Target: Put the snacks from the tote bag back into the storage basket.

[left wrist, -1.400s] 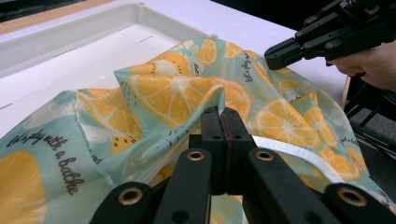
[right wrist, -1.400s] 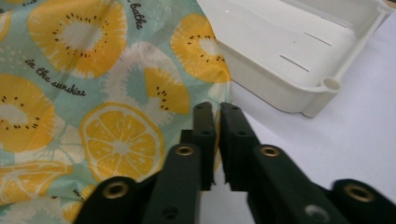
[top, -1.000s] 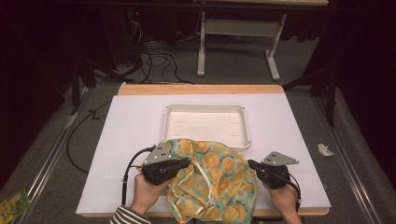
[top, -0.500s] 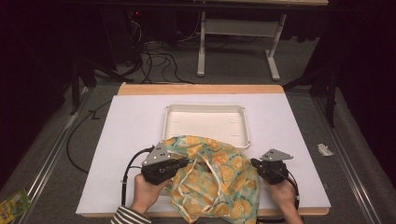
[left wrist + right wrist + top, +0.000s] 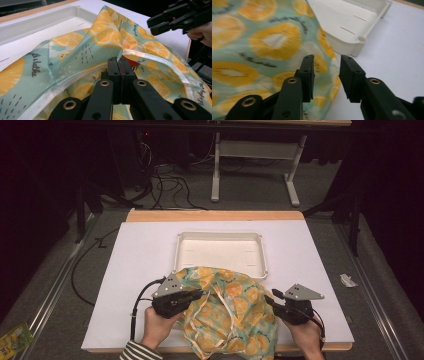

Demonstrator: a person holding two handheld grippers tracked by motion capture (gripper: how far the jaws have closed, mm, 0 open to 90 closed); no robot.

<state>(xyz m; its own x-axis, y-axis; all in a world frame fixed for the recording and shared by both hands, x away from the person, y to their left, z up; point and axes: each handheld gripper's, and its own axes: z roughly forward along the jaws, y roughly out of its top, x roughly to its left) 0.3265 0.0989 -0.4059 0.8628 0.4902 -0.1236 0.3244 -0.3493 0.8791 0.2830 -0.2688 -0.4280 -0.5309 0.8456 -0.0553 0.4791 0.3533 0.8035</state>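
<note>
On the white-topped table (image 5: 130, 270) with a wooden edge we list one crumpled teal fabric bag printed with orange slices and trimmed in white tape (image 5: 230, 315), lying at the near middle with its far edge draped against the near rim of a shallow white rectangular plastic tray (image 5: 220, 252). Left claw (image 5: 119, 65): we record its jaws pressed together, clamped on a fold of the bag's cloth just beside the white-taped hem, the fabric rising in a peak above the tips; in the high view it sits at the bag's left side (image 5: 197, 295), held in a hand (image 5: 157, 327) with a striped sleeve (image 5: 137, 352). Right claw (image 5: 326, 72): we record its jaws apart by a moderate gap, nothing between them, the left jaw just beside the bag's right edge and the tray's near corner beyond. In the high view it stands at the bag's right side (image 5: 272, 298).
</note>
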